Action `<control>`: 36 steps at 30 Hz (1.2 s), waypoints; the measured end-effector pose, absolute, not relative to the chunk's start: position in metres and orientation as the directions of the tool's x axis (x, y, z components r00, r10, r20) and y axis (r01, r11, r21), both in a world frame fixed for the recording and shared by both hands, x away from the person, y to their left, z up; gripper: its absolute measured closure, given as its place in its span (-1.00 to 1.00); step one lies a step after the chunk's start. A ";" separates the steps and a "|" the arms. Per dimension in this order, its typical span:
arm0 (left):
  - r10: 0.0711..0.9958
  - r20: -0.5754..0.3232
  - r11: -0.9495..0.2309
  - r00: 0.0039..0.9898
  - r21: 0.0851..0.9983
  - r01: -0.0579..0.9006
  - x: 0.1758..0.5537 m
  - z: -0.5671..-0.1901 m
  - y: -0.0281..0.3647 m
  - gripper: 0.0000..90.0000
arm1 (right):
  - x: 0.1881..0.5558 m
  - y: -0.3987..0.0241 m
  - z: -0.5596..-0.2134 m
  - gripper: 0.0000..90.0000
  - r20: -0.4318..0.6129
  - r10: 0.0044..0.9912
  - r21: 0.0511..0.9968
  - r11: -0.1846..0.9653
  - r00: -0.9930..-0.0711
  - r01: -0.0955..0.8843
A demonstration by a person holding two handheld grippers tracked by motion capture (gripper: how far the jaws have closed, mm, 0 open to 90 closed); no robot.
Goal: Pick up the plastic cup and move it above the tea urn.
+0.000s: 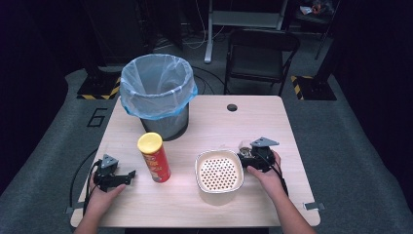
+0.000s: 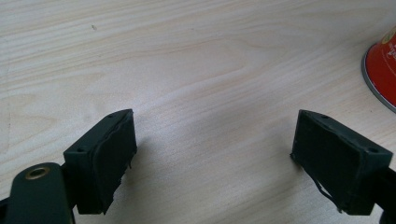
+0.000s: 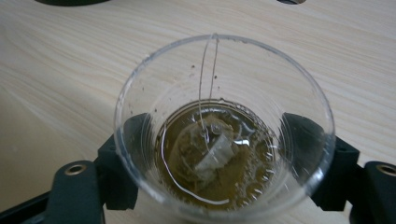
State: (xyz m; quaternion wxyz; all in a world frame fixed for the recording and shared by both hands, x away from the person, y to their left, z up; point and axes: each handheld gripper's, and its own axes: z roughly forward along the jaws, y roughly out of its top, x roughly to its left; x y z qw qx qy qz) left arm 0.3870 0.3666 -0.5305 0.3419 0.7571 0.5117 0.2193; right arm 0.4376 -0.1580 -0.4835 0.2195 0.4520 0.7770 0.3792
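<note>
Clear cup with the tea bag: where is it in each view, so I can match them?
High view: clear cup just right of the white strainer bowl, at the right gripper.
Right gripper view: cup mid-frame between the jaws, brown liquid inside.
Left gripper view: bare wood, red can at right edge.
Shared landmark: light wood table.

My right gripper [image 1: 245,155] sits beside the white perforated square bowl [image 1: 219,171]; my left gripper [image 1: 127,175] rests near the red, yellow-lidded chip can [image 1: 154,157].
</note>
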 end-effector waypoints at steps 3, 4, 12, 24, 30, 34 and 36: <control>0.925 -0.018 -0.242 0.380 0.742 0.625 0.387 -0.531 0.367 -0.71 | 0.440 -0.157 -0.482 -0.36 -0.003 0.866 0.784 0.312 -0.499 0.537; 0.925 -0.018 -0.242 0.380 0.742 0.625 0.387 -0.531 0.367 -0.71 | 0.440 -0.157 -0.482 -0.36 -0.003 0.866 0.784 0.312 -0.499 0.537; 0.925 -0.019 -0.242 0.380 0.742 0.626 0.387 -0.531 0.367 -0.71 | 0.436 -0.159 -0.479 -0.36 -0.014 0.863 0.794 0.317 -0.505 0.519; 0.925 -0.019 -0.242 0.380 0.741 0.626 0.387 -0.531 0.367 -0.71 | 0.430 -0.164 -0.484 -0.27 -0.006 0.842 0.818 0.314 -0.540 0.482; 0.925 -0.018 -0.242 0.380 0.742 0.625 0.387 -0.531 0.367 -0.71 | 0.432 -0.171 -0.482 -0.19 0.031 0.820 0.818 0.308 -0.572 0.486; 0.925 -0.019 -0.242 0.380 0.742 0.626 0.387 -0.530 0.367 -0.71 | 0.433 -0.174 -0.474 -0.17 0.020 0.800 0.814 0.335 -0.599 0.474; 0.925 -0.019 -0.242 0.380 0.742 0.625 0.387 -0.531 0.367 -0.71 | 0.434 -0.174 -0.466 -0.16 -0.010 0.784 0.812 0.369 -0.620 0.453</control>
